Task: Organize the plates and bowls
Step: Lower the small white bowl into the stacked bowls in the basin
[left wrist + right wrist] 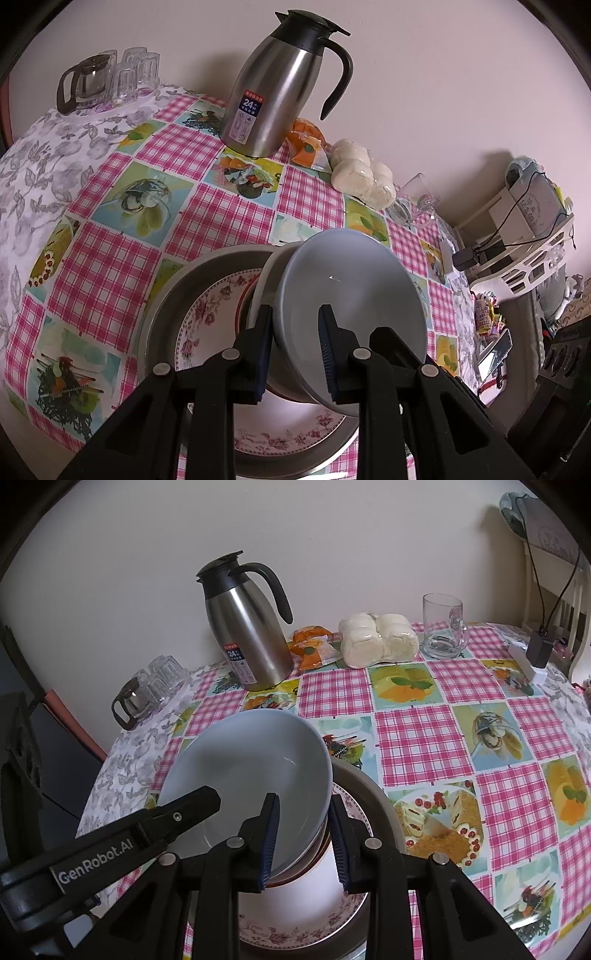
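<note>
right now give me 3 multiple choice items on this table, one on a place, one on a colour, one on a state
1. Where does the floral plate lie?
A. in the metal basin
B. under the thermos
C. beside the glass mug

2. What colour is the bowl between both grippers?
A. red
B. pale blue-grey
C. black

3. How does the steel thermos jug stand?
A. on its side
B. upside down
C. upright, lid on

Answers:
1 A, the basin's rim rings the plate.
2 B, its inside shows pale blue-grey in both views.
3 C, base on the tablecloth, black lid on top.
</note>
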Motion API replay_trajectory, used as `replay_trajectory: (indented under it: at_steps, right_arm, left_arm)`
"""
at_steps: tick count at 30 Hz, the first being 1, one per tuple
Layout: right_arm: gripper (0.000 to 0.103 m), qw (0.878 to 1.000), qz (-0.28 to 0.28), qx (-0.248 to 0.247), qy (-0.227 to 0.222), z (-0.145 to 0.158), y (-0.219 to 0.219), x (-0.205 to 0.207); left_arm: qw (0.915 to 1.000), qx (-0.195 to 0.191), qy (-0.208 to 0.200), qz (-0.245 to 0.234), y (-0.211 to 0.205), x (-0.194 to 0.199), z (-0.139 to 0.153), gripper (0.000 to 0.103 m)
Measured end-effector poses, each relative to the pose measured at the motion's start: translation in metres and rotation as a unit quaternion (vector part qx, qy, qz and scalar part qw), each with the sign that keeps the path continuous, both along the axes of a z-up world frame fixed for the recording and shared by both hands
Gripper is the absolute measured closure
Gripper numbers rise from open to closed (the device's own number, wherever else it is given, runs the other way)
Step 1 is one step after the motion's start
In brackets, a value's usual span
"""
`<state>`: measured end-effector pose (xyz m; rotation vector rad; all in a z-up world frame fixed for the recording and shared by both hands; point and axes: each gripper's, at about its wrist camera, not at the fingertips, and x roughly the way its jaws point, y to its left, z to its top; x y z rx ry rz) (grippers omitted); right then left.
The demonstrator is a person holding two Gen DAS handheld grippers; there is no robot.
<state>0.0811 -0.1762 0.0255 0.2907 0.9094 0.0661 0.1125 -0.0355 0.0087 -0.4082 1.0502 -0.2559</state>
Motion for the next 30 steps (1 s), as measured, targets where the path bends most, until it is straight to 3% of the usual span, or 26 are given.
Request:
replay_trajectory:
  at_steps: [12, 15, 24, 30]
  right_arm:
    - [0.072, 1.000, 0.001, 0.003, -0.012, 0.008, -0.005, -0.003]
    - [0.072, 1.000, 0.000, 0.006, -0.009, 0.007, -0.007, -0.003]
    - [0.072, 1.000, 0.008, 0.009, -0.002, 0.003, -0.004, -0.001]
    - [0.073, 1.000, 0.005, 0.009, 0.003, 0.000, -0.003, 0.000]
  left_arm:
    - [0.9999, -0.005, -0.011, -0.002, 0.004, -0.003, 0.009, 0.071]
    - [0.9999, 0.009, -0.013, 0.002, 0.004, -0.002, 0.009, 0.063]
    - [0.9999, 0.009, -0.012, 0.002, 0.007, -0.003, 0.007, 0.063]
    - [0.9985, -0.004, -0.041, 0.036, 0.025, -0.005, 0.018, 0.063]
